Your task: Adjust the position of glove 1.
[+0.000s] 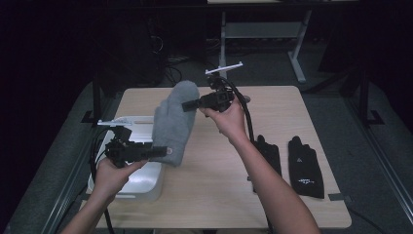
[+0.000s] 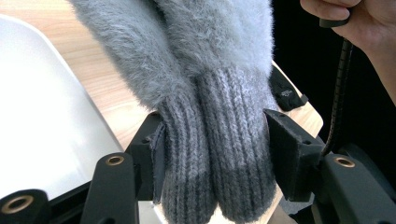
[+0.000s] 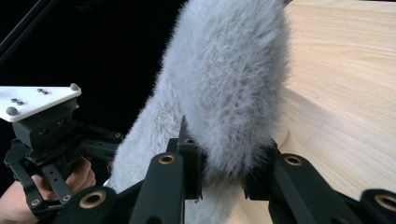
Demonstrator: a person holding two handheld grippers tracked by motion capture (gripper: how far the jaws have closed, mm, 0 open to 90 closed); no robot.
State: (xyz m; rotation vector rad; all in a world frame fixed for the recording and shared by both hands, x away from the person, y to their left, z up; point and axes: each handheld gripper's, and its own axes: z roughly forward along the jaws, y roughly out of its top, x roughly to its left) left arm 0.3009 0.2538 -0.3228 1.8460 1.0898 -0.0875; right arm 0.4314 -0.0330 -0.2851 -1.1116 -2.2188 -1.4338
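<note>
Black gloves [image 1: 292,163] beside white bin [image 1: 141,183].

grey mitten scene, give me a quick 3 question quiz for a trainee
1. True or false: the left claw grips the ribbed cuff end of the grey mittens.
2. Which end does the right claw pinch? A) the fluffy tip end B) the cuff C) neither end
3. What lies flat on the table to the person's right?

Key
1. True; in the left gripper view two ribbed cuffs sit between its jaws.
2. A
3. A pair of black gloves.
</note>
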